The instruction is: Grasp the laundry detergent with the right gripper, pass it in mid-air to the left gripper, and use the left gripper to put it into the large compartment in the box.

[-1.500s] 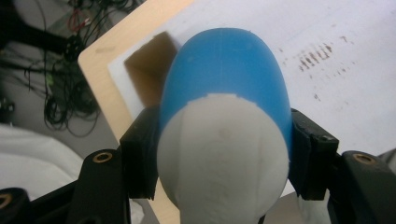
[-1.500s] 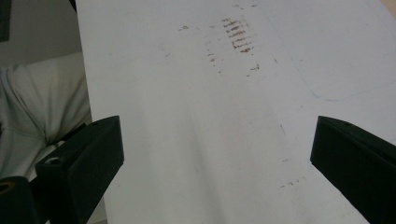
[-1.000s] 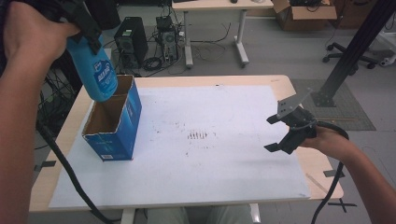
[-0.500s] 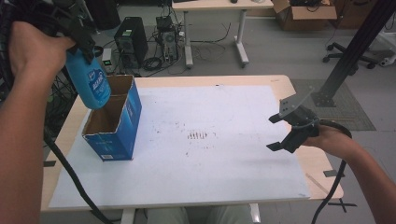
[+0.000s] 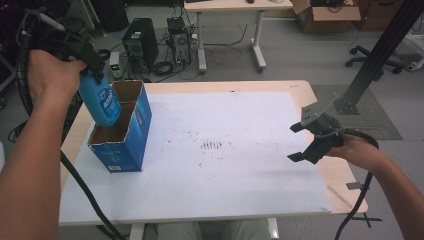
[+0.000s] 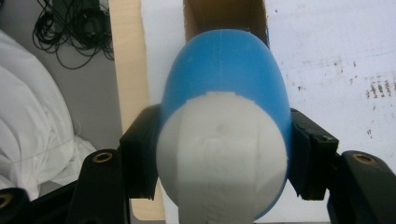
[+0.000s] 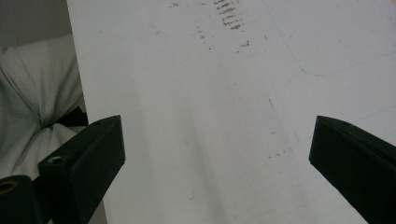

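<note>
Blue bottle (image 5: 101, 101), clamped at its sides in the left gripper (image 5: 82, 52), hangs tilted over the open top of the blue carton (image 5: 123, 131) at the table's left edge (image 5: 75, 132); it has come lower toward the opening than a second ago. The right gripper (image 5: 309, 137) stays put near the right edge, jaws wide and empty above bare white sheet (image 5: 235, 190)

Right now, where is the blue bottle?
In the high view, the blue bottle is at the table's left side, clamped in the left gripper and tilted bottom-first into the open top of the blue cardboard box.
</note>
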Demonstrator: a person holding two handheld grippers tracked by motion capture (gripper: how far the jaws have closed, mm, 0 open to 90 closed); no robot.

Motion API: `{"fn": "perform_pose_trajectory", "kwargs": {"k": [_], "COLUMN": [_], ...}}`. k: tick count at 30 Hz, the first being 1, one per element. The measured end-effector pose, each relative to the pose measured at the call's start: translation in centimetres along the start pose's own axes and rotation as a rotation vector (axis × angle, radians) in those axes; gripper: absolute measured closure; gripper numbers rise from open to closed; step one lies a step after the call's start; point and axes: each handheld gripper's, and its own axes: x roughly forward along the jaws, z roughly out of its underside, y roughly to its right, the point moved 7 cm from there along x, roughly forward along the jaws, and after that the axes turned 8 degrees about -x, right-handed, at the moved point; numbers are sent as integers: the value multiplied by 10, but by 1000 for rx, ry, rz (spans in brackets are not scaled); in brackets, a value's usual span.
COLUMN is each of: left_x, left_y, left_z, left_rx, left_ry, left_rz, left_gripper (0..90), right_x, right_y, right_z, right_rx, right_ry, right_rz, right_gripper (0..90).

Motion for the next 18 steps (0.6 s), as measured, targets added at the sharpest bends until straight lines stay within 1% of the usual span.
{"fn": "perform_pose_trajectory", "kwargs": {"k": [13,15,16,18], "left_x": [20,27,27,35], "left_y": [5,7,7,9], "left_z": [5,7,7,8], "left_rx": [-9,-13,-13,-11], "left_ry": [-12,-13,-13,-13], "left_rz": [0,2,2,0], "left_gripper": [383,383,383,383], "right_x": [1,1,1,1], "right_y": [0,-1,-1,-2], "right_z": [3,4,4,6], "right_rx": [3,4,4,6], "right_ry": [4,2,2,-1], "right_rz": [4,4,4,3], "right_gripper": [34,35,35,35]}}
